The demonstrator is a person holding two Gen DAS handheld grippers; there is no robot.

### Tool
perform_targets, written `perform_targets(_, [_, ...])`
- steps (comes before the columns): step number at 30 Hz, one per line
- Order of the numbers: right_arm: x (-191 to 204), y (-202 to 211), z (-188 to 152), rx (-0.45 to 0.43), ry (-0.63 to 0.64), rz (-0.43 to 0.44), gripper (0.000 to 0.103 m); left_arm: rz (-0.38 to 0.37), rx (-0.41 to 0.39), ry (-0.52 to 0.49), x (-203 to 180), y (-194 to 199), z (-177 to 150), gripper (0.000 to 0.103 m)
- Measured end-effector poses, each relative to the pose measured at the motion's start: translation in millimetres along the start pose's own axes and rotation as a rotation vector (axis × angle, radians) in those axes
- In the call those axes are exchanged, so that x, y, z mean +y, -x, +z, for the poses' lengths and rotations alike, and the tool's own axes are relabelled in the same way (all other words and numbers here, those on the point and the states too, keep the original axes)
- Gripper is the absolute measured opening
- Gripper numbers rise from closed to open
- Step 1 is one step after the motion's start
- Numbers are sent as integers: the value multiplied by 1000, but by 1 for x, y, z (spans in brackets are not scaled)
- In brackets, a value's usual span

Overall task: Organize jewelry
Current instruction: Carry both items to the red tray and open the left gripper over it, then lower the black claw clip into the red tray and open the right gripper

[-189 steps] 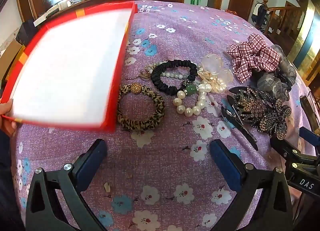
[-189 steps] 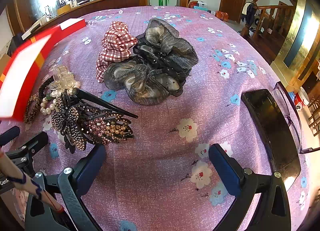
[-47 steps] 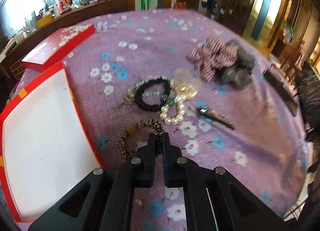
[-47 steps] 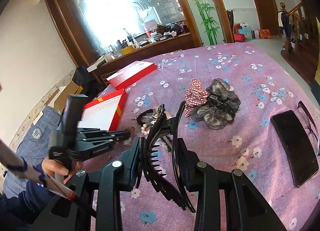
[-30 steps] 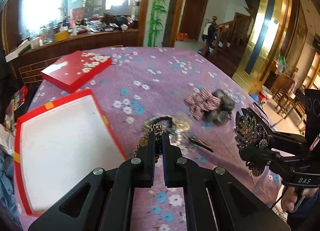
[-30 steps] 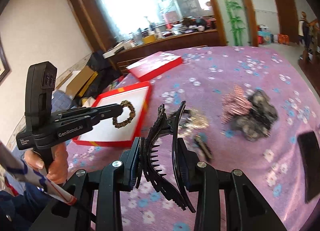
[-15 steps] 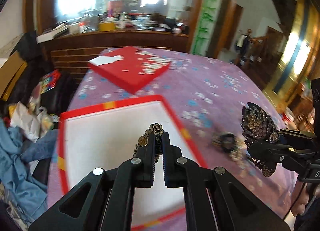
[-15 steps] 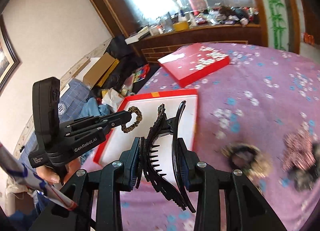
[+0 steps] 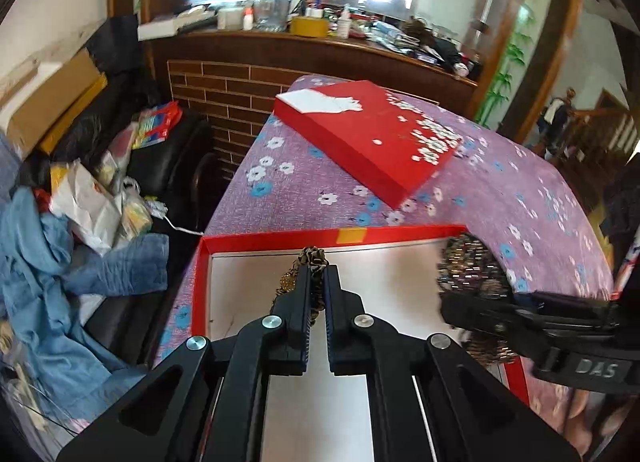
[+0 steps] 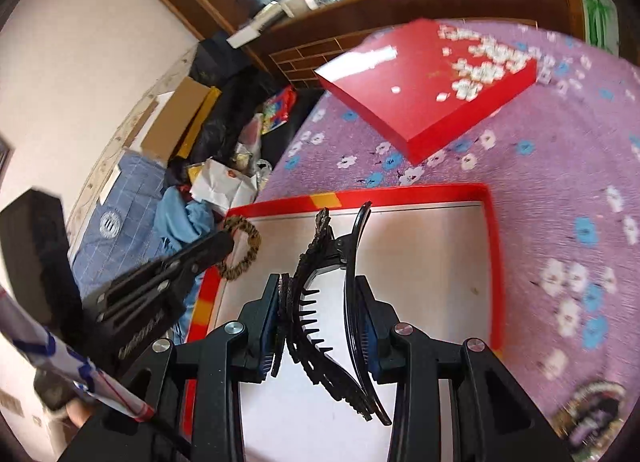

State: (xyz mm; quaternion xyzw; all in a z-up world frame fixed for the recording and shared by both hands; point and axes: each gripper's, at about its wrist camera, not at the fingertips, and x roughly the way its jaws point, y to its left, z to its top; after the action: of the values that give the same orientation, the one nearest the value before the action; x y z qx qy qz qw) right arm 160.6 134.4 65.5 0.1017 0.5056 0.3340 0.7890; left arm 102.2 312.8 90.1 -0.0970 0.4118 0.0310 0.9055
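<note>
Red tray (image 9: pixel 280 240): we see it open on the purple floral cloth (image 9: pixel 500 182), white inside.
Left gripper (image 9: pixel 316 286): we pinch the leopard-print bracelet (image 10: pixel 244 250) above the tray's far left corner.
Right gripper (image 10: pixel 320 318): we clamp the black rhinestone hair claw (image 10: pixel 332 282) over the tray.
Lid (image 9: pixel 372 138): beyond the tray.

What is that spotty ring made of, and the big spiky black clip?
The leopard-print hair ring looks like soft gathered fabric, matte and wrinkled, probably over elastic. The black toothed hair clip looks like hard glossy plastic, judging by its shiny curved arm; its beaded face seems to be rhinestones, though blurred here.
</note>
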Motion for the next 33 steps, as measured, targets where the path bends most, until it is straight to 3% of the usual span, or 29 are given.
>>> perform_targets(7, [-9,-39,9,28,-50,14,39,2,28,50,14,-29,-8,6])
perform_targets(18, [-2,-51,11,19,-18,-19,42,-21,67,81,22,-44,-12,6])
perform_targets(21, [2,-48,12,12,-5,-39,63,-24,72,95,24,-45,-13,9])
perform_targets(25, [5,-37,12,-23,10,-48,66,-39,69,101,25,-44,-14,10])
perform_targets(26, [5,-33,12,-29,13,-47,66,-46,67,103,25,-43,-13,12])
perform_targets(28, [4,-21,9,-43,14,-43,66,-58,56,109,25,-39,-12,48])
perform_targets(33, [4,16,-9,-93,17,-34,65,-77,1,109,23,-22,-9,51])
